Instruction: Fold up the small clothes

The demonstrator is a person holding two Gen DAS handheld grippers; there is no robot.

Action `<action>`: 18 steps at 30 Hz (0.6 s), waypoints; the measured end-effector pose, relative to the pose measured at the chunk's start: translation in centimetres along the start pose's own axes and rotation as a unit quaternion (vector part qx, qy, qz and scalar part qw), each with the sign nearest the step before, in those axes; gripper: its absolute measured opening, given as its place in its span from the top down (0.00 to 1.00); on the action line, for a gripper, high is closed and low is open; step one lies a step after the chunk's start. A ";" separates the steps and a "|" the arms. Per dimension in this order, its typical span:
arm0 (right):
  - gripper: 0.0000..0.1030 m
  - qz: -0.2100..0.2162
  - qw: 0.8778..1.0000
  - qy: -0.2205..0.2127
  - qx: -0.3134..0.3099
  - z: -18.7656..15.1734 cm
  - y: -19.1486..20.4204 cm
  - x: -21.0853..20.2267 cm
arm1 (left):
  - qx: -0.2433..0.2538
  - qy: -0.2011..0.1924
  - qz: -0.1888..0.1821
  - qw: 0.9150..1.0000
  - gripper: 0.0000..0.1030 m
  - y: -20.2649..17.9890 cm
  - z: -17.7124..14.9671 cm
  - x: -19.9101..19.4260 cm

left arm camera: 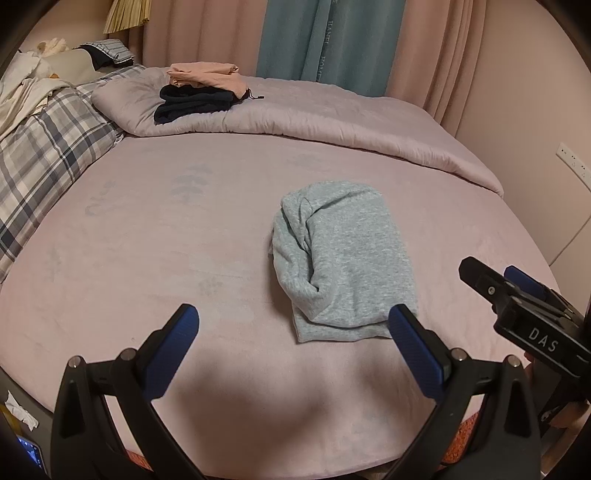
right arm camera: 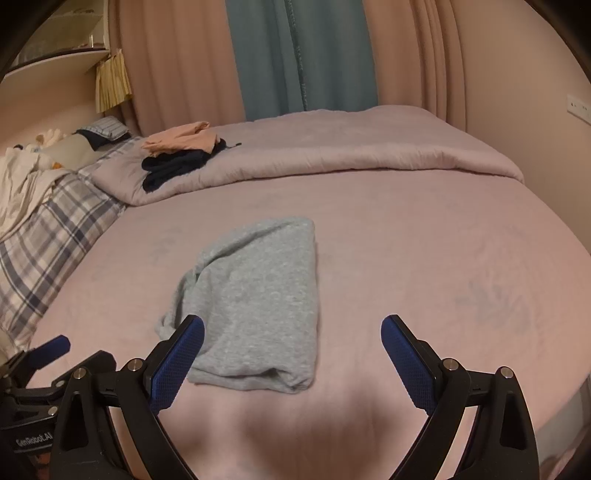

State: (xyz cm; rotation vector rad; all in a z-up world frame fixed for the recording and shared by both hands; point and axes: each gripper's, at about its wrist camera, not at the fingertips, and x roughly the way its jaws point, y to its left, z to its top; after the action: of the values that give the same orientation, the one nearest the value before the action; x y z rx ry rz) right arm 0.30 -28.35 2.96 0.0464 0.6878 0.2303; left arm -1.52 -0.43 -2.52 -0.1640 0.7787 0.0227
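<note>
A pink-sheeted bed (left arm camera: 147, 258) fills the frame; pink curtains (left arm camera: 199, 33) flank a teal curtain (left arm camera: 295, 37) at top, and a plaid pillow (left arm camera: 44, 147) lies at left.

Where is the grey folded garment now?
The grey folded garment lies flat on the pink bed sheet, just ahead of both open grippers, apart from the far clothes pile.

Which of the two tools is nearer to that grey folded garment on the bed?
About equal. The left tool sits just left of the grey garment, its right finger overlapping the near edge; the right tool sits just right.
</note>
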 end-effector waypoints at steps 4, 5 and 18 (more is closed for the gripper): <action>0.07 -0.007 1.000 -0.002 -0.001 -0.1 0.2 0.0 | -0.002 -0.002 -0.003 1.000 0.00 0.1 -0.1 0.0; 0.07 -0.007 1.000 -0.002 -0.001 -0.1 0.2 0.0 | -0.002 -0.003 -0.003 1.000 0.00 0.1 0.0 -0.1; 0.07 -0.004 1.000 0.002 -0.002 -0.3 0.3 0.4 | -0.016 -0.002 -0.017 1.000 0.01 0.4 0.1 -0.5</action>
State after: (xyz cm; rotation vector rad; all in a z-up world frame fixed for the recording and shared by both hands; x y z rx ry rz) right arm 0.37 -27.94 2.56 0.0400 0.6905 0.2238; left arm -1.78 -0.01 -2.17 -0.2074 0.7710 0.0034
